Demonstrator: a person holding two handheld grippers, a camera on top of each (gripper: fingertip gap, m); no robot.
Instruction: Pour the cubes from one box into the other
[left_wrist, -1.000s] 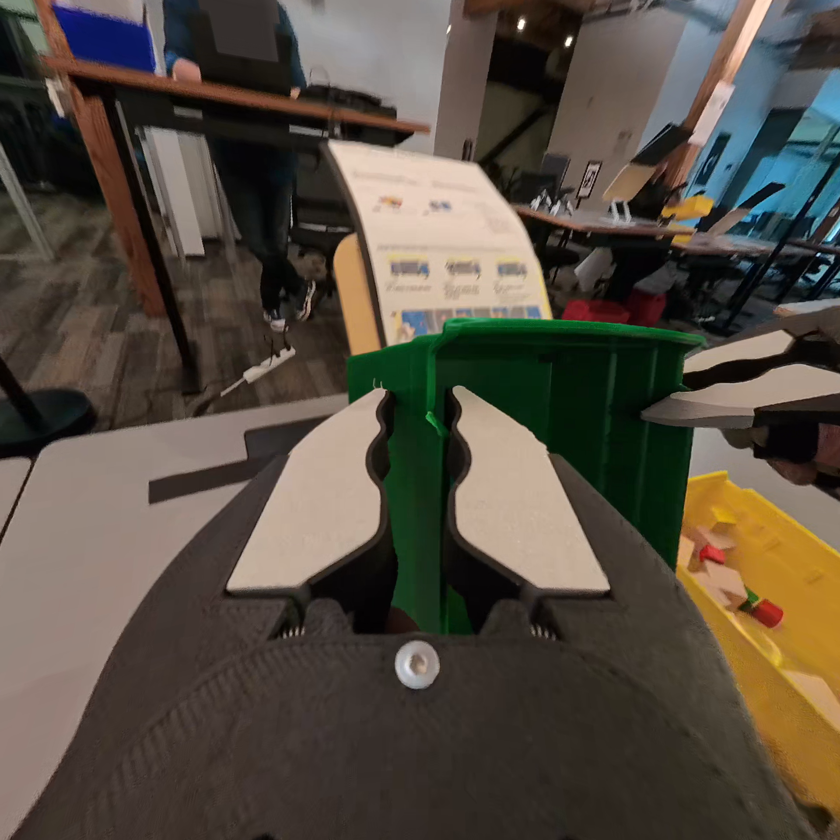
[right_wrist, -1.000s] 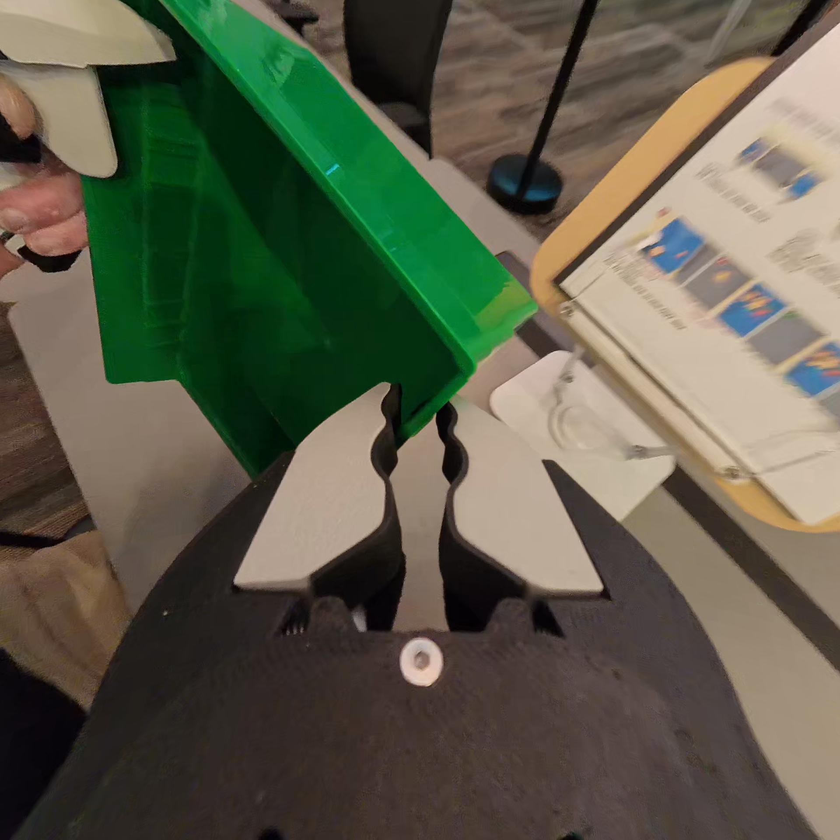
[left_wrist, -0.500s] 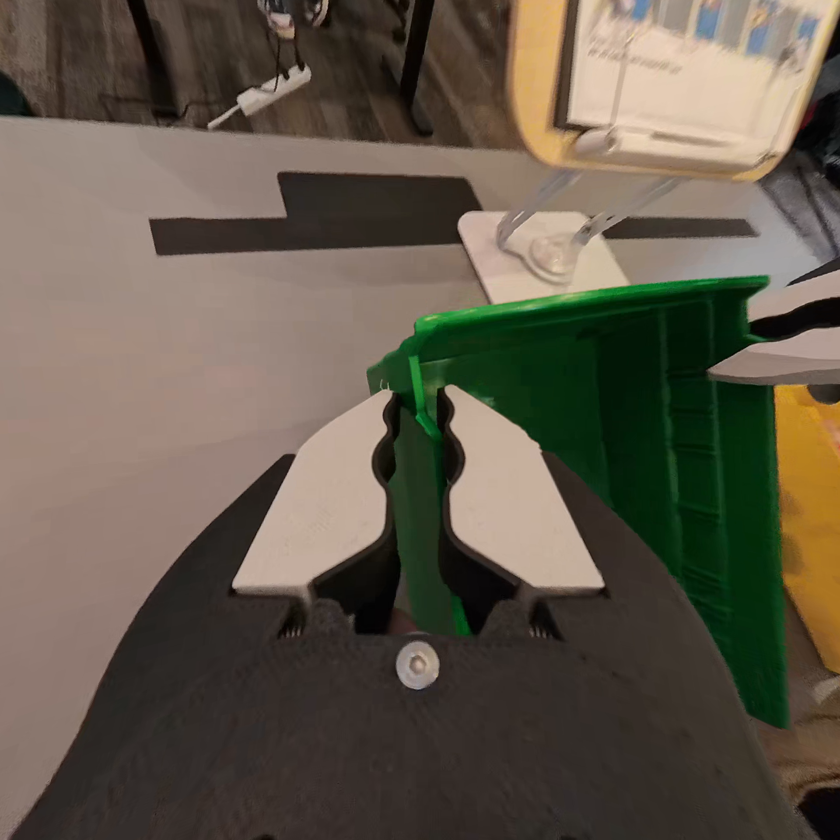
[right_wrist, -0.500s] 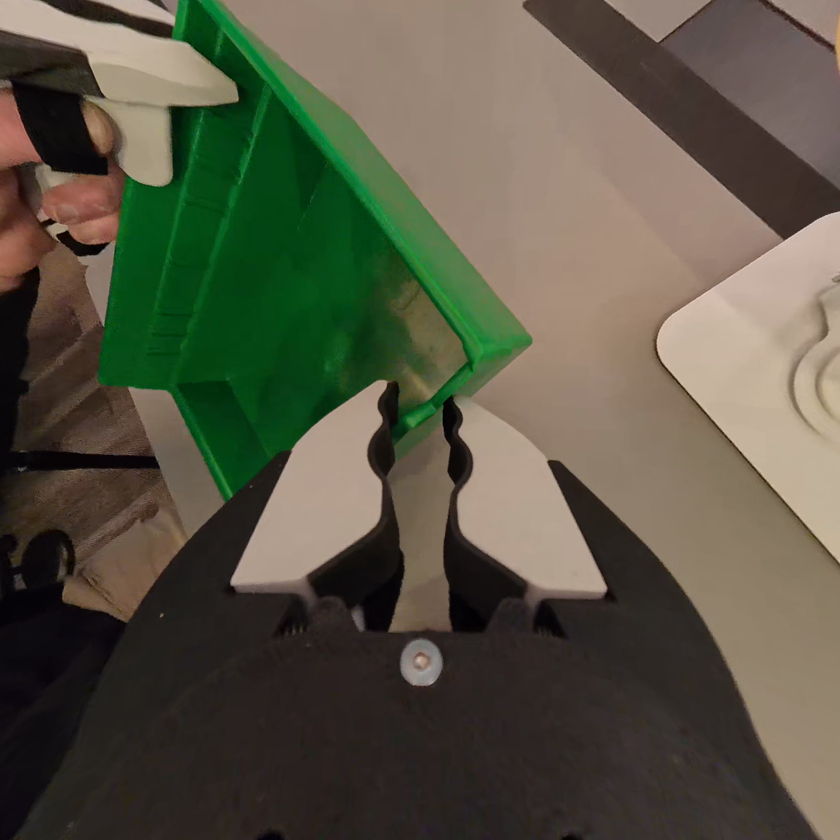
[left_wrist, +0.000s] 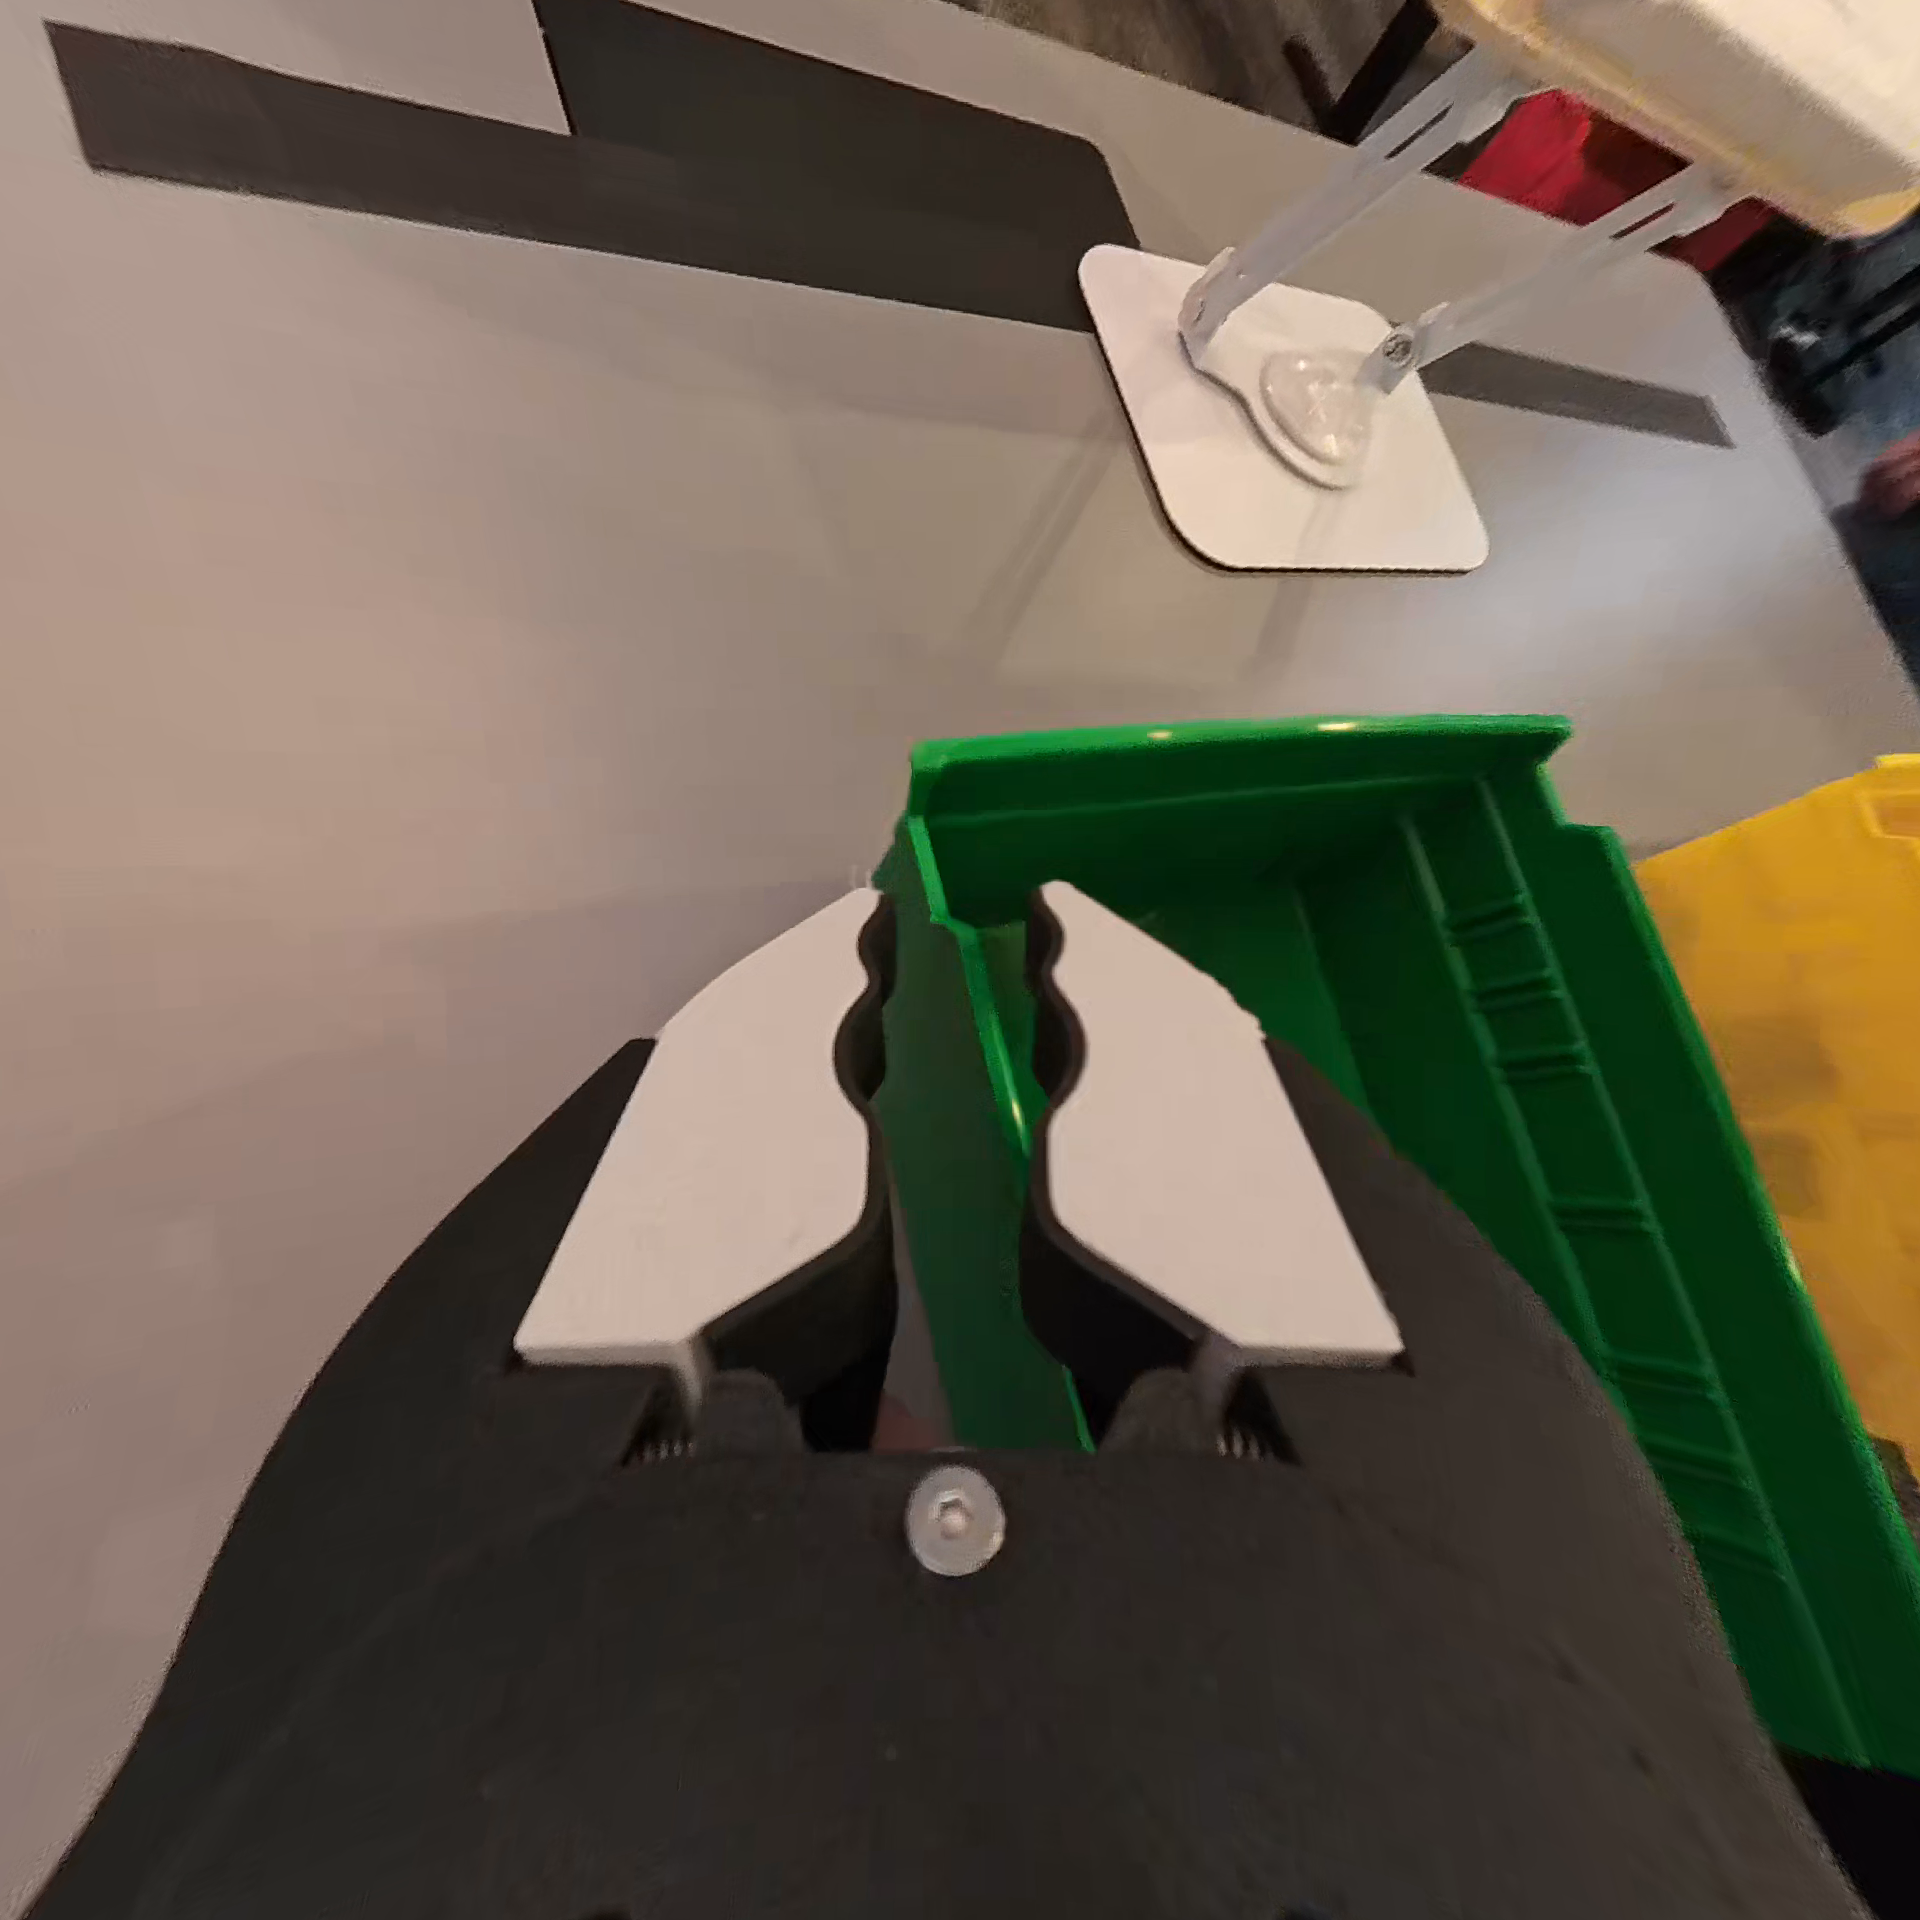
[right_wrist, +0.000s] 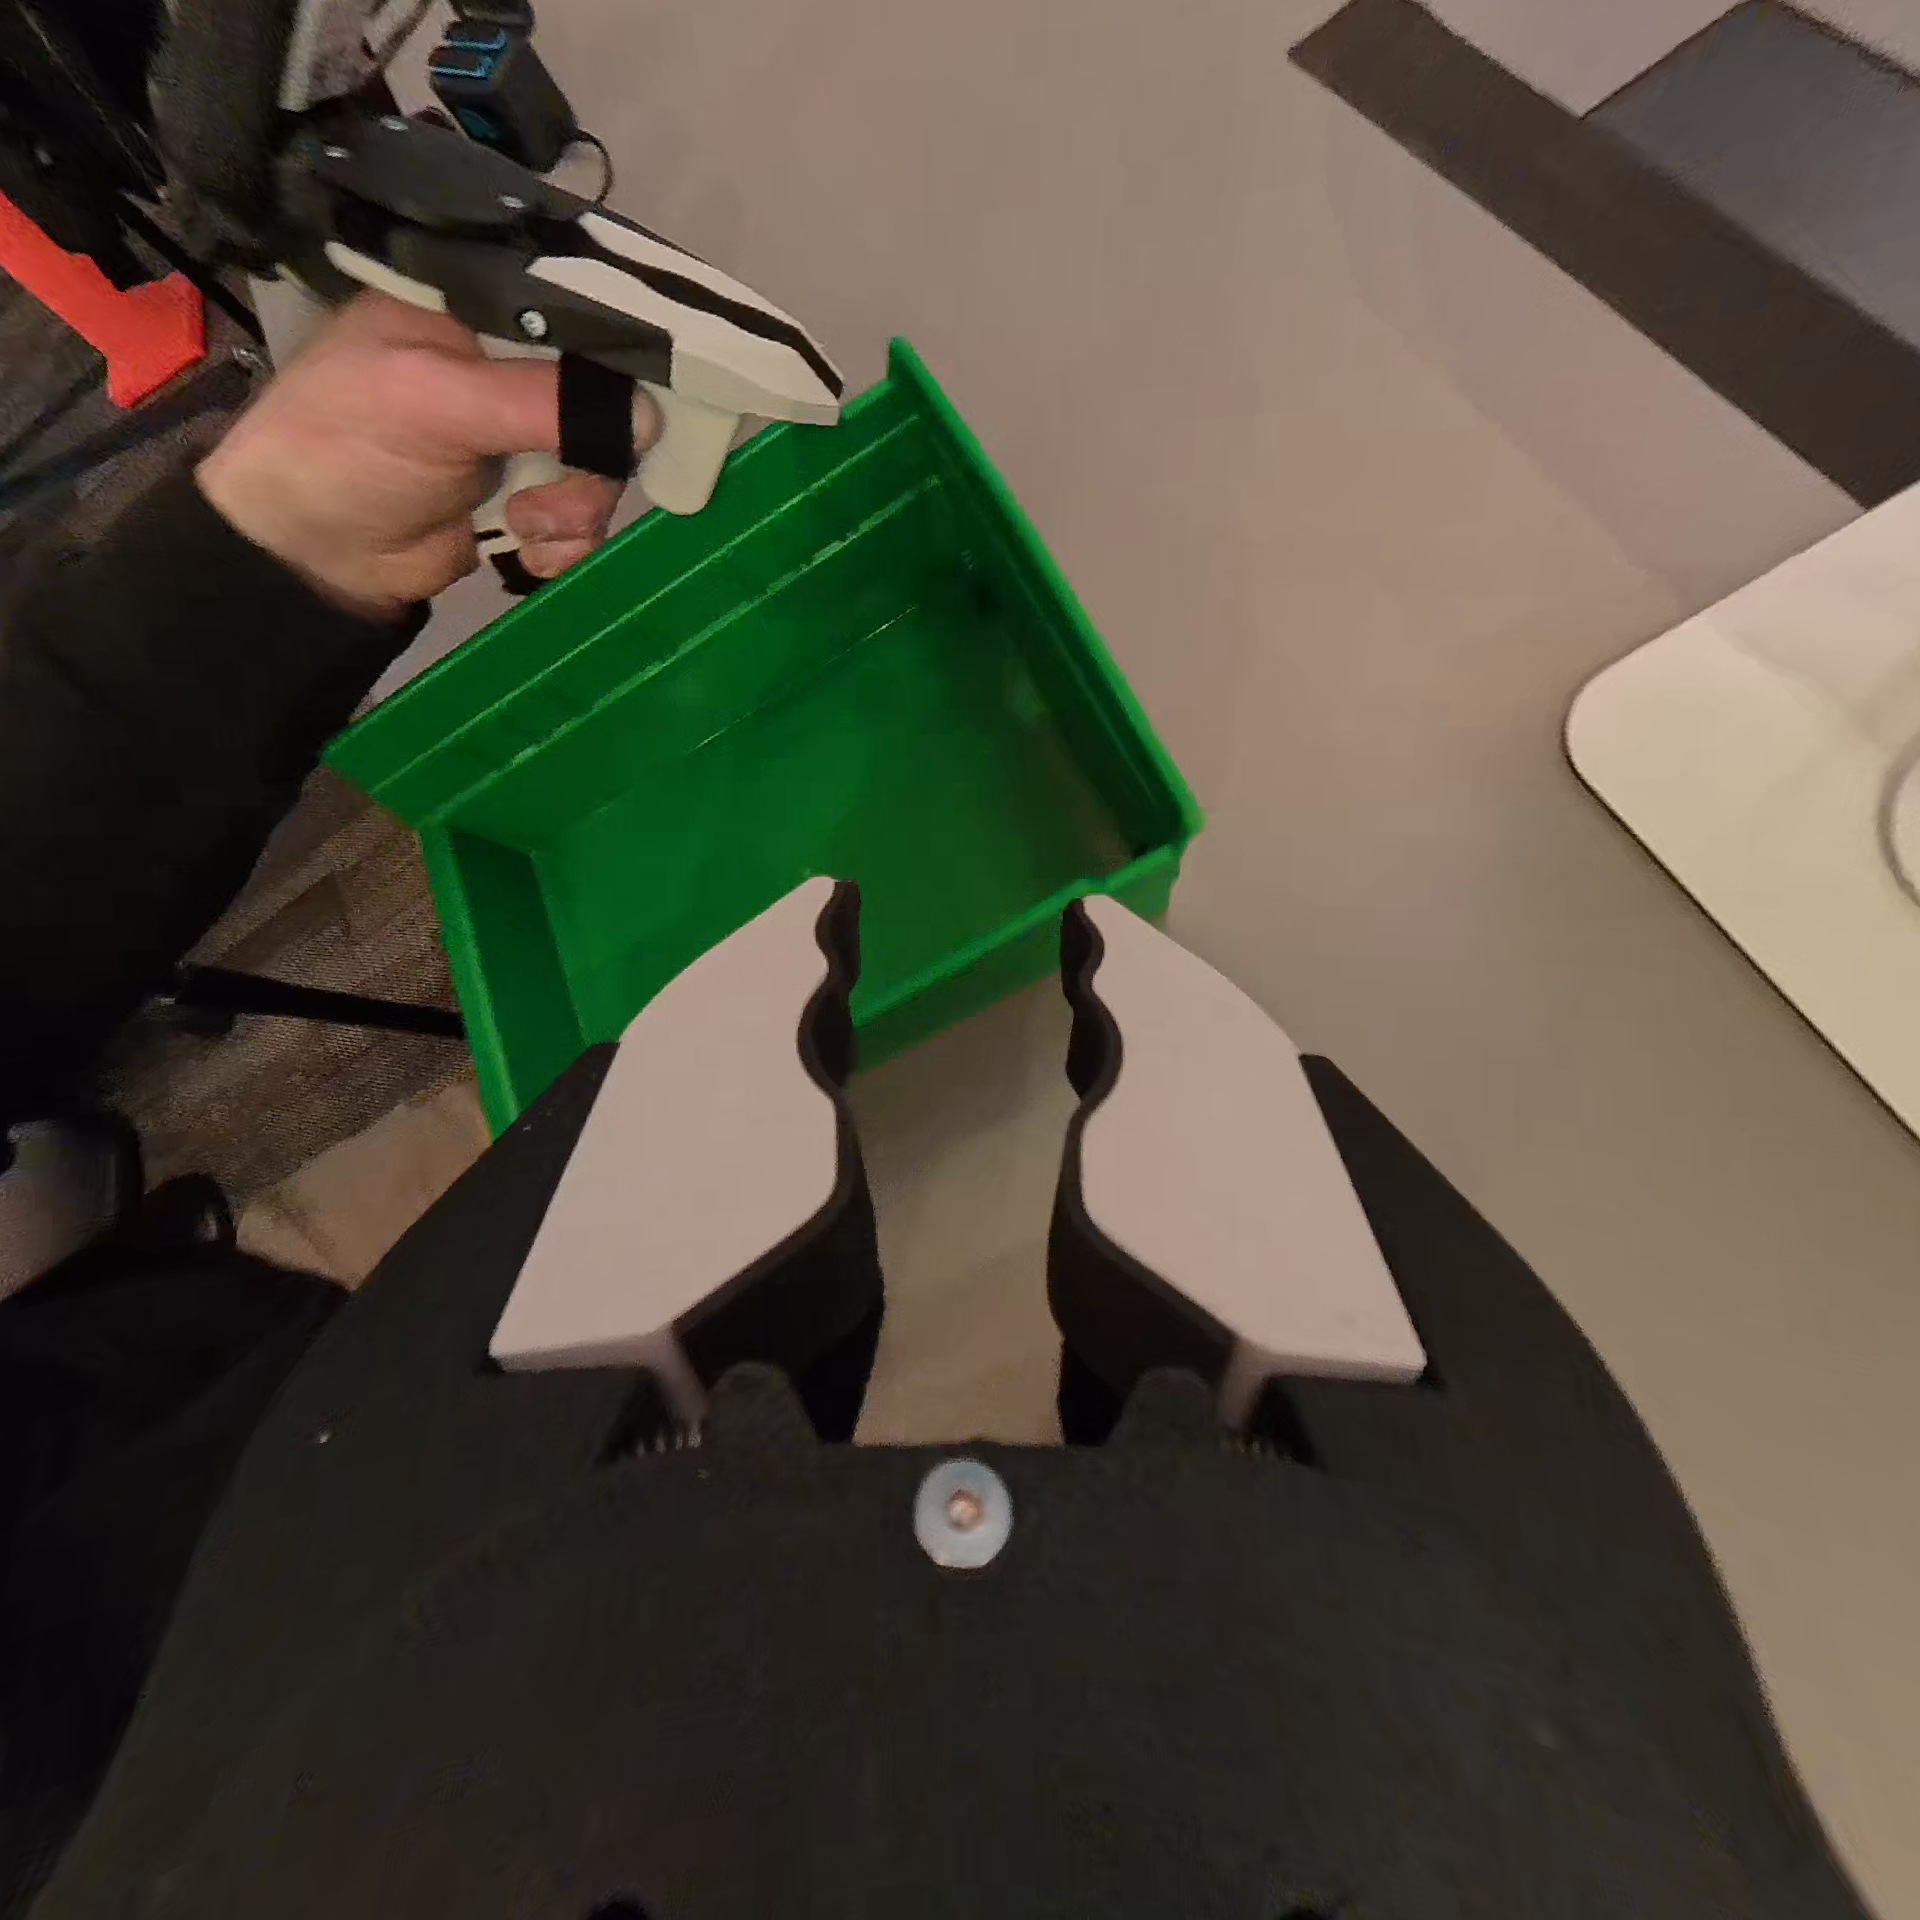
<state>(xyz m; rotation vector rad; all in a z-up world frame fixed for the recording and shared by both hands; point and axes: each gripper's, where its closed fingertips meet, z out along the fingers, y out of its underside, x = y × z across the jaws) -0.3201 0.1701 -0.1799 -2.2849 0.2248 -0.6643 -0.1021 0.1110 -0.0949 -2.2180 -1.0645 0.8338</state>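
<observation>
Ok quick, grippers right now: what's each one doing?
Left gripper: shut on the green box's side wall.
Right gripper: open, holding nothing; its fingers straddle the near wall of the box without clamping it.

I see the green box (left_wrist: 1475, 1039) (right_wrist: 831, 748) tilted over the grey table, a ribbed plastic bin with a thick rolled rim. From the right wrist view I look straight into it: its inside is bare, no cubes showing. One side wall sits pinched between my left gripper's (left_wrist: 956, 904) fingers; I cannot tell whether its bottom edge touches the tabletop. Just beside it, on its right in the left wrist view, lies the yellow box (left_wrist: 1808, 1039), blurred, its near wall partly hidden behind the green one; I cannot make out its contents.
</observation>
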